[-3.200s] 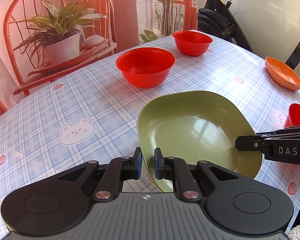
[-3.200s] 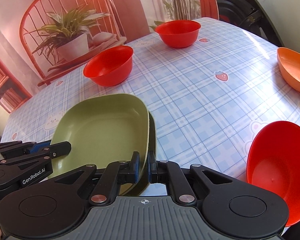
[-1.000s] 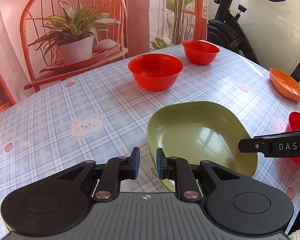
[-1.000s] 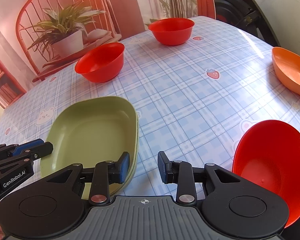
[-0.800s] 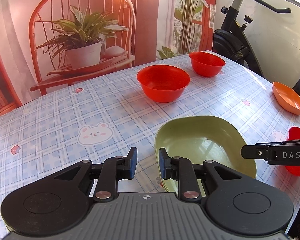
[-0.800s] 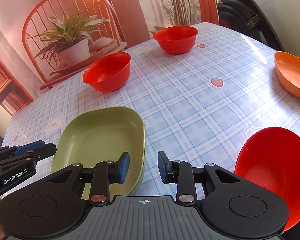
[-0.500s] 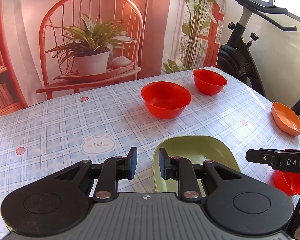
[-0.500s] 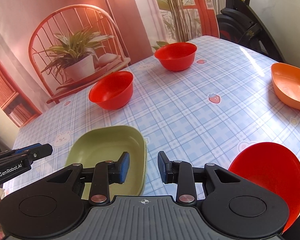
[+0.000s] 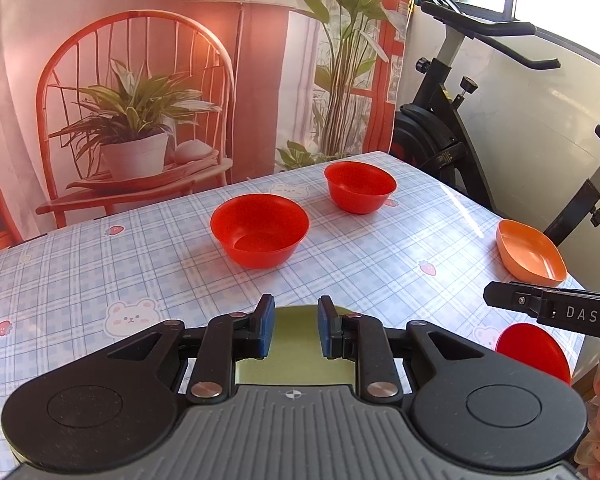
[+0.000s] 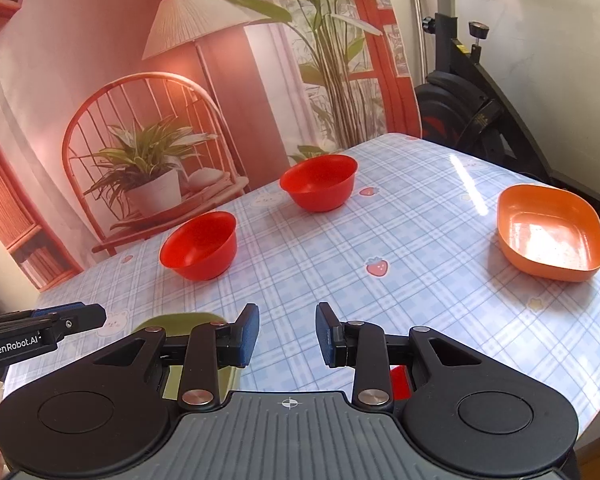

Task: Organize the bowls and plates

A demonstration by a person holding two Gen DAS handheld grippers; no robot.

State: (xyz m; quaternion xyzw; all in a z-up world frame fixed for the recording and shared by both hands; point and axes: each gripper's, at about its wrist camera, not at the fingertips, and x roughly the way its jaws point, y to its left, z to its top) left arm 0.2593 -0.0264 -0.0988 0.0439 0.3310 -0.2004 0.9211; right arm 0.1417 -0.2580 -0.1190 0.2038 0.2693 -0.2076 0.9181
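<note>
Jaws of both grippers gape empty above green plate (image 9: 296, 332).

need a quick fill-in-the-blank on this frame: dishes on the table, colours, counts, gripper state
1. The plate near the table's right edge is ____.
2. The two bowls at the far side of the table are both ____.
3. The dish showing between the left gripper pads is ____.
4. The right gripper holds ____.

Missing words: orange; red; green; nothing

Bright daylight, tabletop (image 10: 466, 184) glare, fisheye-bent edges
</note>
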